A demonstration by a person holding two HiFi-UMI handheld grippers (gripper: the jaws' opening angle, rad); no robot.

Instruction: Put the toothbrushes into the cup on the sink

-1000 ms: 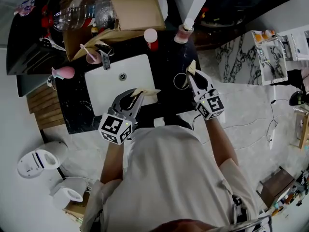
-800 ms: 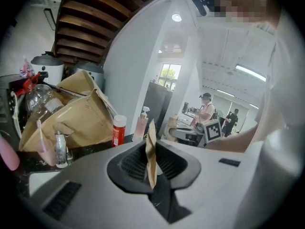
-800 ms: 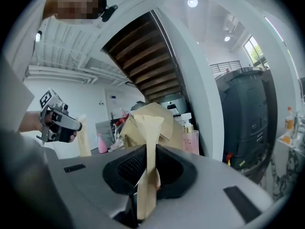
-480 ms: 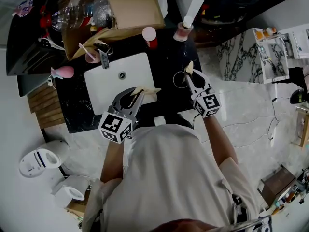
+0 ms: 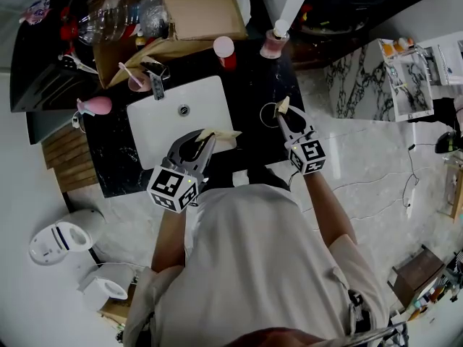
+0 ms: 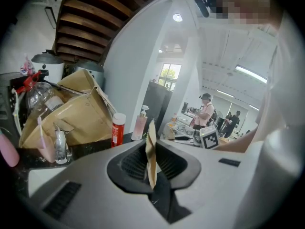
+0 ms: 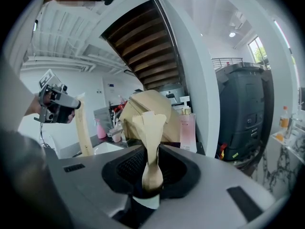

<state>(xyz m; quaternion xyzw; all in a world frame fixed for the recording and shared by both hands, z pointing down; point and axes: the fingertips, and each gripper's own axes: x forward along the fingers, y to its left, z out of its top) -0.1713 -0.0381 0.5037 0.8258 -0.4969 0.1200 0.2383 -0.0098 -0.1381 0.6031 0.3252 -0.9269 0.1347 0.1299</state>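
Observation:
A pink cup (image 5: 137,85) with a pink toothbrush (image 5: 129,75) in it stands by the faucet (image 5: 156,87), behind the white sink (image 5: 165,132). My left gripper (image 5: 205,137) hovers over the sink's front rim, shut on a flat tan paper strip (image 6: 151,152). To the right, over the black counter, my right gripper (image 5: 281,112) has a crumpled tan paper piece (image 7: 150,142) pinched upright between its pads. Its jaws have just been opening a little, with the paper still between them. The cup (image 6: 46,152) also shows far left in the left gripper view.
A thin round ring (image 5: 269,118) lies on the counter (image 5: 249,85) beside the right gripper. Behind the sink stand a red bottle (image 5: 225,52), a pink pump bottle (image 5: 275,43) and a brown paper bag (image 5: 155,49). A pink object (image 5: 95,108) lies left of the sink.
My right gripper has sunk toward the counter with its paper piece, ending close beside the ring. The left gripper and its strip have stayed where they were.

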